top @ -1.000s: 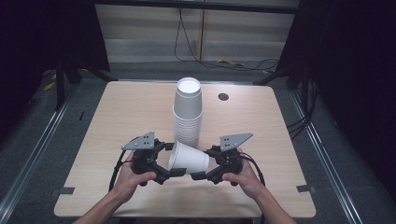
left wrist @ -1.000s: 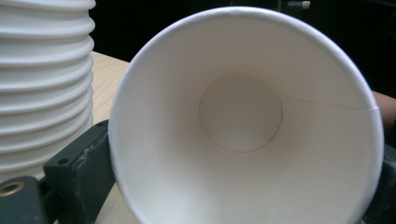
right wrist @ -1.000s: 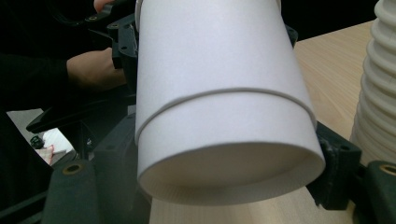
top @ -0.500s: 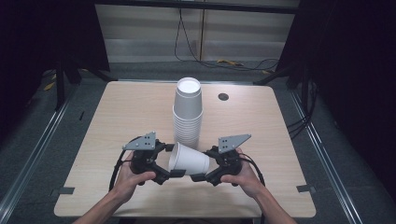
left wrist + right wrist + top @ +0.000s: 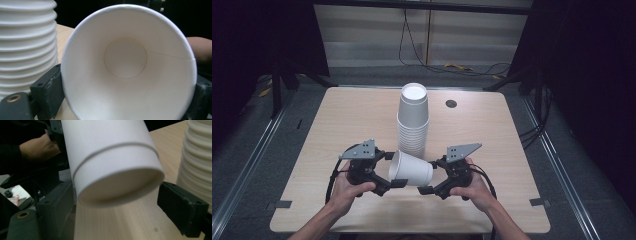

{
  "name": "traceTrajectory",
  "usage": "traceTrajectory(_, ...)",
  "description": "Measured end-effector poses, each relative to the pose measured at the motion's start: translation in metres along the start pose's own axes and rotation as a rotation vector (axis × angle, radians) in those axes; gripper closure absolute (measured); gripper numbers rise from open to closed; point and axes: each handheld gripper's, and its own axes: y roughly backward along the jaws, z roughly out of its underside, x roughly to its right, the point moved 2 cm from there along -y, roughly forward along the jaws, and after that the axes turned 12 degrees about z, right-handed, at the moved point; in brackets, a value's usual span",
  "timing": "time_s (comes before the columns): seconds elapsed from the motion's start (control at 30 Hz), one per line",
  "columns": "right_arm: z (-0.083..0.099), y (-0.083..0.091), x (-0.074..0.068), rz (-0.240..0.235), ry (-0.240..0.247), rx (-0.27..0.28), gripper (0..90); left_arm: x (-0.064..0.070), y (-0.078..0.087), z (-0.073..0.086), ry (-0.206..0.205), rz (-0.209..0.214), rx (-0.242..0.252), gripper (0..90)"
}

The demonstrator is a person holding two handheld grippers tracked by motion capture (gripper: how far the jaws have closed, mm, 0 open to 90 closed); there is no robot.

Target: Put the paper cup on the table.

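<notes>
Counter (image 5: 337, 120): rectangular, light wood grain, rounded corners; a small dark round grommet (image 5: 451, 103) near its far right edge. Floor (image 5: 277, 150): grey, with metal rails (image 5: 247, 170) running along both sides of the counter and short tape strips (image 5: 539, 202) beside the near corners. Far wall (image 5: 367, 35): pale horizontal panels, lit. Black cables (image 5: 412, 45) hang down the panels; a yellow cable (image 5: 459, 66) lies at the base. Dark curtains (image 5: 592, 75) on either side.

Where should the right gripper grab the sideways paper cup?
Grip the narrow base end of the cup, coming in from its right. It lies on its side with the base toward the right gripper, while the left gripper already pinches the wide rim.
</notes>
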Motion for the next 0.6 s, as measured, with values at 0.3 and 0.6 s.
traceTrajectory(0.3, 0.008, 0.005, 0.005, 0.123, -0.017, 0.002, 14.7, -0.004, 0.018, 0.000, 0.019, -0.045, 0.008, 9.2)
traceTrajectory(0.6, 0.016, 0.007, 0.012, 0.286, -0.049, -0.010, 14.6, -0.002, 0.034, 0.000, 0.018, -0.108, -0.041, 9.1)
